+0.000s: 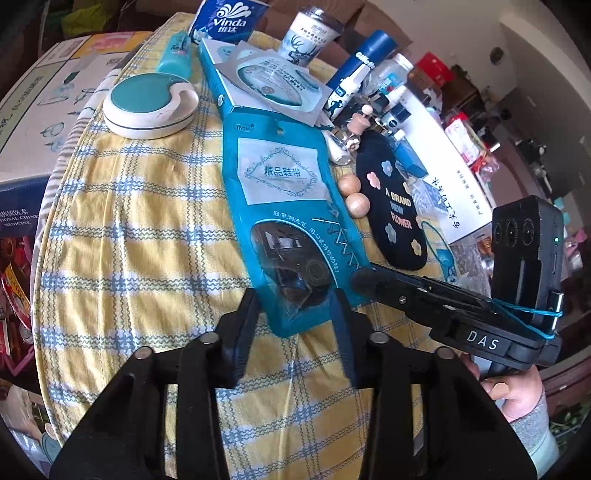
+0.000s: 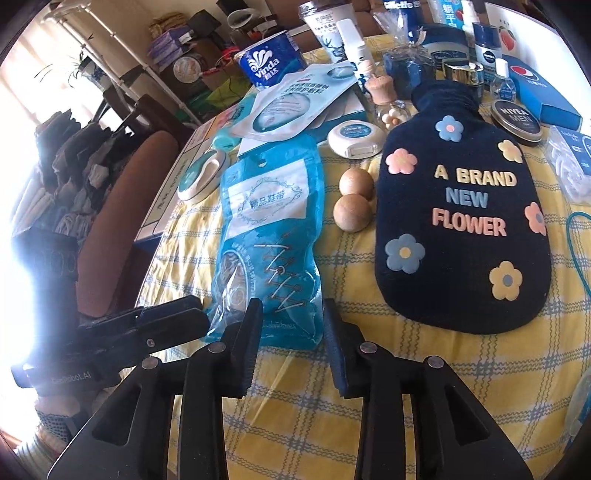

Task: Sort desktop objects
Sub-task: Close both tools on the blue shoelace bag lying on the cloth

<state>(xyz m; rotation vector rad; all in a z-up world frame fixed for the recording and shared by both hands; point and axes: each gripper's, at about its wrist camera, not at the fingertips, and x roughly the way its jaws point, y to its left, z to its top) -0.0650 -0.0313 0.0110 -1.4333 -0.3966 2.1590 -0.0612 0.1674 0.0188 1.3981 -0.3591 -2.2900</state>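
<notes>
Both tongs are down at the near end of the blue shoelace packet point(image 1: 280, 206), which lies lengthwise on the yellow checked tabletop point(image 1: 129, 236) and runs away from them. The left tongs point(image 1: 297, 314) have the packet's clear-windowed end sitting between the fingers, which stand close on either side; whether the pads actually press it I cannot tell. The right tongs point(image 2: 291, 325) straddle the packet's near right corner, jaws narrowed with a gap showing between them, and again the bite itself is not clear. In the left wrist view the right tool comes in from the right side, its tip at the packet's edge, a hand point(image 1: 517, 391) in a grey sleeve gripping its handle.

Just right of the packet, beyond the right tongs, sit two wooden balls point(image 2: 352, 197) touching each other, and further right a dark flowered hot-water-bottle cover point(image 2: 461, 206). Ahead and left of the left tongs rests a round teal-and-white case point(image 1: 149, 105). At the far end stand a Vinda tissue pack point(image 1: 229, 18) and a paper cup point(image 1: 314, 37).
</notes>
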